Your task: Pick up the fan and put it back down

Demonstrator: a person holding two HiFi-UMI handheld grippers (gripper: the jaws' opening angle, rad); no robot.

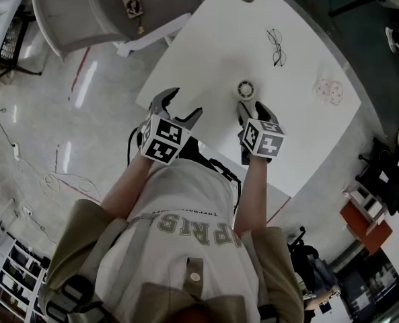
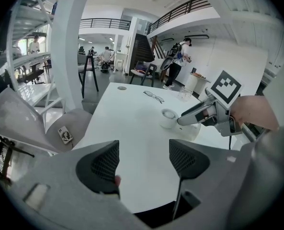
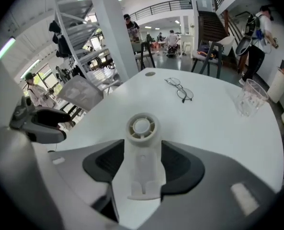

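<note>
Lying between the jaws of the right gripper (image 3: 142, 146), the small white handheld fan (image 3: 142, 128) points its round head away from the person and its handle back toward the camera. Those jaws stand about half open. Their dark pads (image 3: 106, 164) sit against both sides of the handle with no gap to be seen, so the grip is on the fan's handle. In the left gripper view the fan's head sits low over the white table (image 1: 206, 52), in the half nearer the person; whether it touches the top or hangs just above it cannot be told. The left gripper (image 2: 144, 152) hovers over the near edge of the table, well to the left of the fan, its jaws wide apart with only table top showing between them. Farther up the table lies a pair of eyeglasses (image 3: 179, 89), and to the right of them stands a clear tumbler (image 3: 249, 98), both well apart from the fan. Beside the table's left edge a pale chair (image 1: 71, 19) carries a phone (image 1: 132, 4) on its seat. Several people stand and sit in the hall beyond the table
</note>
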